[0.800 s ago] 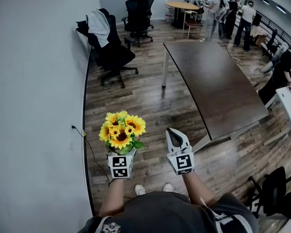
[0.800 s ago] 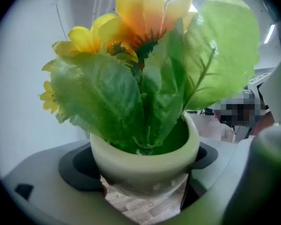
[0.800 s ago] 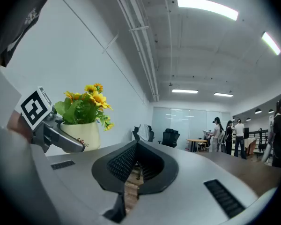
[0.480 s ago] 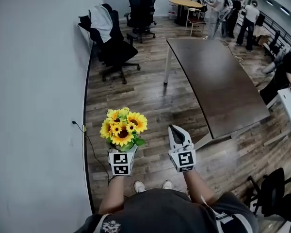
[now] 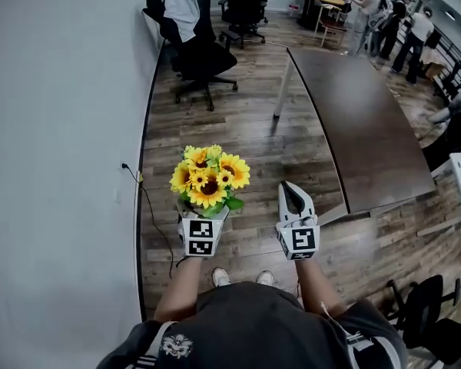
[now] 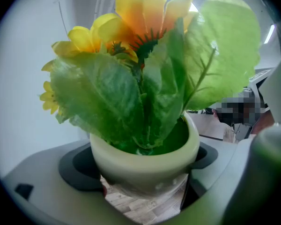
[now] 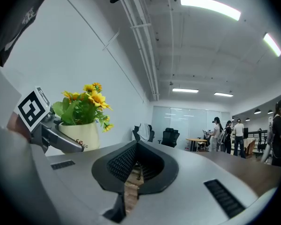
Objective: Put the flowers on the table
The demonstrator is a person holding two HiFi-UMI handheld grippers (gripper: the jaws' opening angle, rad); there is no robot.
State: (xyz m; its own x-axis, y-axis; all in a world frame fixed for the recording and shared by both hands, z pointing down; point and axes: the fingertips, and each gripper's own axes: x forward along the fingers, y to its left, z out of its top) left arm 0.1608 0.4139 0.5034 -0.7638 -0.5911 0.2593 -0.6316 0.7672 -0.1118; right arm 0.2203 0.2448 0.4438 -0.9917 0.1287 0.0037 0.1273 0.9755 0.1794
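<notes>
The left hand-held gripper (image 5: pixel 203 212) grips the sunflower pot (image 6: pixel 145 161) wide; the right hand-held gripper (image 5: pixel 295 194) is closed, empty. Top-heavy, the pot may slip before reaching the upper-right worktop (image 5: pixel 369 137).

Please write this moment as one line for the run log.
left gripper: shut on flower pot | right gripper: shut, empty | table: ahead to the right, pot not yet on it

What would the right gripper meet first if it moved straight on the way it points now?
Nothing close. The right gripper, jaws together and empty, points level above open floor, left of the dark table. The first thing in line may be a far black office chair; depth is unclear.
</notes>
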